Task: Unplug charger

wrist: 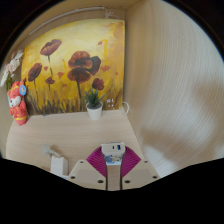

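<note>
A small white charger [112, 151] with a blue patch on its face sits between my fingertips, over the light wooden tabletop [60, 135]. My gripper [112, 155] is shut on the charger, with the magenta pads [97, 160] pressing it from both sides. To the left of my fingers a white boxy object [58, 163] stands on the table, apart from the charger. What it is I cannot make out. No cable shows at the charger.
At the back stands a flower painting [75, 60] with a small potted plant [94, 103] in front of it. A red and white toy figure [18, 102] is at the far left. A thin white cable [125, 105] lies beside the pot. A pale wall [175, 80] curves along the right.
</note>
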{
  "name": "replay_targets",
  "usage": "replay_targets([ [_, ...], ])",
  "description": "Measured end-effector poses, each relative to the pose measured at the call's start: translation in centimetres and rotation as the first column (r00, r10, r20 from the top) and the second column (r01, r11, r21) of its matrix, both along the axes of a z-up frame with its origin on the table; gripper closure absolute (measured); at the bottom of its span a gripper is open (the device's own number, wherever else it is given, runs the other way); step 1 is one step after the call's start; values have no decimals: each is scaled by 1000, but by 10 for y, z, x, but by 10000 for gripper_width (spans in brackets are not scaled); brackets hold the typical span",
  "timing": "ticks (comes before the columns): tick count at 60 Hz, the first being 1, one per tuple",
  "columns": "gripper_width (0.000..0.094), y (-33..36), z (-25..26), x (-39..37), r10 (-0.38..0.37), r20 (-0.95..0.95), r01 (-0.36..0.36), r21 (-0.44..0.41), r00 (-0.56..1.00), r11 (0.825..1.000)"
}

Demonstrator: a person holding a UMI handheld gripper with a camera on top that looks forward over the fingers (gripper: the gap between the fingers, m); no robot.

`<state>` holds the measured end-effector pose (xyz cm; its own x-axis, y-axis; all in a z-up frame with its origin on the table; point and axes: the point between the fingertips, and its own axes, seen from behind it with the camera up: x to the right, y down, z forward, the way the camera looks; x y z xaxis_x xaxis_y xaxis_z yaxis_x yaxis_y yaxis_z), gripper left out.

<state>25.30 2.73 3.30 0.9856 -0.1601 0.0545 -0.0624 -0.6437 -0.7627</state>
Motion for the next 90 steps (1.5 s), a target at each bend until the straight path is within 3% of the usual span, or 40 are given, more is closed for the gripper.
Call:
replay_targets([
  [9,728,-8,-39,9,-30,-35,27,-74,999,997],
  [21,574,-2,-35,14,-62,-68,56,-77,996,995],
  [30,387,5,28,21,-78,1,78,23,997,997],
  [37,213,-1,113,-1,-85,-6,85,167,996,982],
  [45,195,-37,205,-49,-57,-44,68,306,997,950],
  [52,188,-80,241,-97,-40,-55,57,360,998,931],
  [59,128,-130,236,-153,7,-43,8,334,999,943],
  [72,121,-204,196,-250,105,-63,-88,227,993,970],
  [90,122,-256,208,-312,198,-56,-180,232,979,956],
])
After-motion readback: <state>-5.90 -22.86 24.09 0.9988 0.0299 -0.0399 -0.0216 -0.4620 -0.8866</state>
